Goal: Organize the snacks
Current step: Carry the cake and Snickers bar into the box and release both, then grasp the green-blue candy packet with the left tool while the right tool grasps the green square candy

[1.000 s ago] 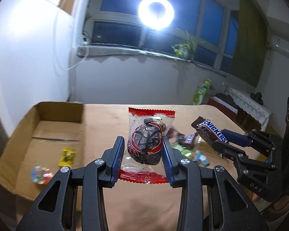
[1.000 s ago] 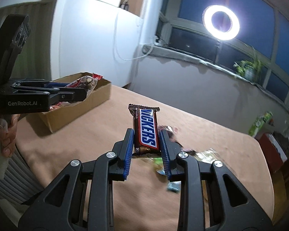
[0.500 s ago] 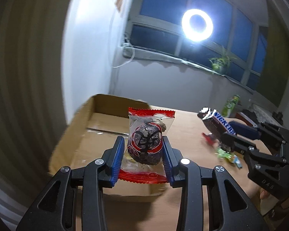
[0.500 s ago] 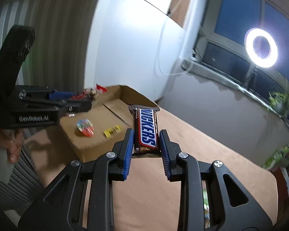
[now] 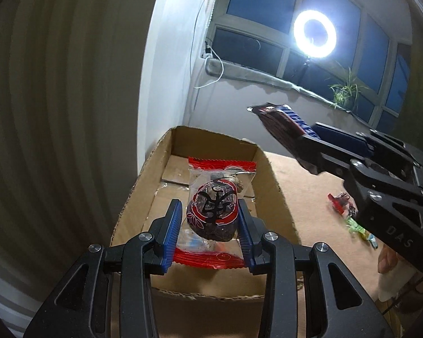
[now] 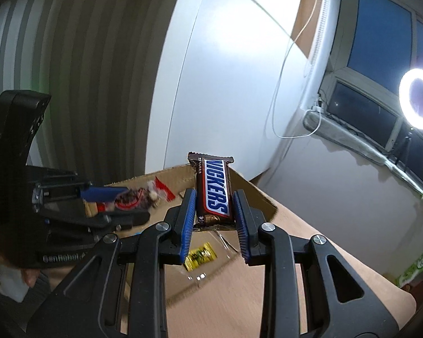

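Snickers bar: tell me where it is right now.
The Snickers bar is clamped upright in the right gripper, held above the open cardboard box, with the left gripper to its left.

Ring light (image 5: 314, 33) lit in front of dark window (image 5: 256, 14), potted plant (image 5: 343, 91) on the sill to its right. White cable (image 6: 284, 64) hangs down the white wall (image 6: 225, 64). Brown tabletop (image 5: 310, 197) below; ribbed grey panel (image 5: 56, 98) at left.

two hand-held grippers: left (image 5: 208, 236), right (image 6: 214, 225); one cardboard box (image 5: 270, 174); one snickers bar (image 6: 214, 188); one red-edged snack packet (image 5: 214, 211); one yellow candy (image 6: 200, 255).
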### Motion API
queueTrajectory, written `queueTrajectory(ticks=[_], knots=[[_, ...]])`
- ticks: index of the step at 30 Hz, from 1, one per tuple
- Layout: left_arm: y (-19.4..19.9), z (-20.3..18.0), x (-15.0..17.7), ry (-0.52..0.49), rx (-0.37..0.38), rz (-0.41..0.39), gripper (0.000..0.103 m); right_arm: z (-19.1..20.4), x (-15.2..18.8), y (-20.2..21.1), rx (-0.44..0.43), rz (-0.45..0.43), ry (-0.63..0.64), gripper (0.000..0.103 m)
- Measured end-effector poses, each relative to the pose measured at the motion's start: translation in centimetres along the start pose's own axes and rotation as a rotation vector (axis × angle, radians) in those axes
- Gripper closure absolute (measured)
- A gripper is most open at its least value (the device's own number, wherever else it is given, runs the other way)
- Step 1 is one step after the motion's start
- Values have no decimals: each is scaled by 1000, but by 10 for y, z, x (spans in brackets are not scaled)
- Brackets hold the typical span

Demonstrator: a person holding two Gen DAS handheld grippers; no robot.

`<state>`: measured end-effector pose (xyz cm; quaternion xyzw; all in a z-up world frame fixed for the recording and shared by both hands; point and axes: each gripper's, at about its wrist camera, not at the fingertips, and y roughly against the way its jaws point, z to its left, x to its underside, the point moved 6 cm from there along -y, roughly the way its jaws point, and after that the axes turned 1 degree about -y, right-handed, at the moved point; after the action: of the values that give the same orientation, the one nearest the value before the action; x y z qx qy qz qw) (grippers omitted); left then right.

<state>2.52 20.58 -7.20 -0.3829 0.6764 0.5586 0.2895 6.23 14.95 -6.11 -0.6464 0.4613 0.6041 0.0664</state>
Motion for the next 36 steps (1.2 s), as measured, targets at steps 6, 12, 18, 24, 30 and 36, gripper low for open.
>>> queueTrajectory(ticks=[6,12,18,24,30,36], knots=[[9,13,-1,27,-50,-26,39,-2,10,-3,10,1,-24,58],[26,19,-2,33,-75,-51,39,-4,22,13,30,5,-51,58],[38,18,-1,44,-81,-69,39,0,31,36,46,-5,-86,51],[45,7,-5,32,-82,-79,39,0,39,57,49,-14,-103,51],[55,-17,-12,-12,-75,-97,39,-9,49,80,55,-32,-140,50],[61,-42,-13,-47,-70,-101,39,-22,60,103,70,-53,-167,49]])
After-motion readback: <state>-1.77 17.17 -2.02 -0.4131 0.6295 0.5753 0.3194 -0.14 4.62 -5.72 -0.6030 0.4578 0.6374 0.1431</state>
